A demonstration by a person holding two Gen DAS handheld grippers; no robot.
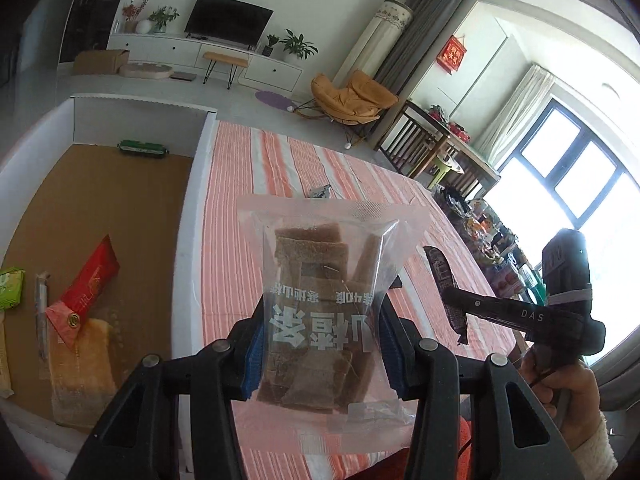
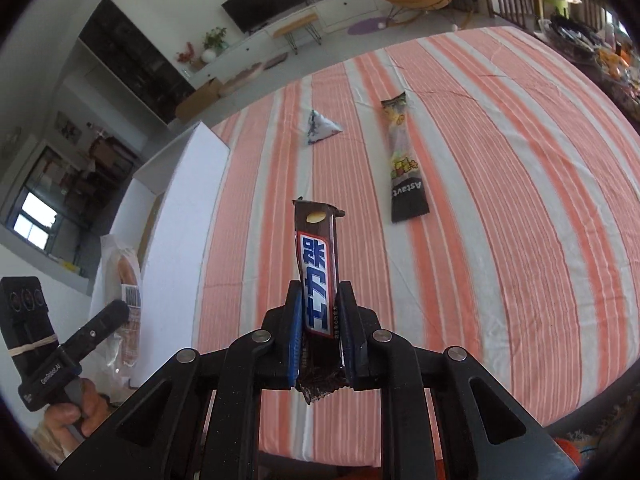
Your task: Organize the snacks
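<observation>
Left gripper (image 1: 320,344) clamps the clear snack bag (image 1: 324,296), right gripper (image 2: 318,340) the chocolate bar (image 2: 318,276) — keep both level, lower gently into the box (image 1: 120,184).

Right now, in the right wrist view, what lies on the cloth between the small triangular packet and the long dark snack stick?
Nothing: between the triangular packet and the long dark snack stick only bare striped cloth shows, in the right wrist view.

A bright living room with white walls and a pale floor holds a dark television (image 1: 229,20) on a long white cabinet (image 1: 200,54) lined with potted plants (image 1: 298,44). An orange lounge chair (image 1: 354,96) sits near grey curtains (image 1: 420,40), beside a dark wooden side table (image 1: 436,140). Daylight floods through a large black-framed window (image 1: 576,176).
</observation>
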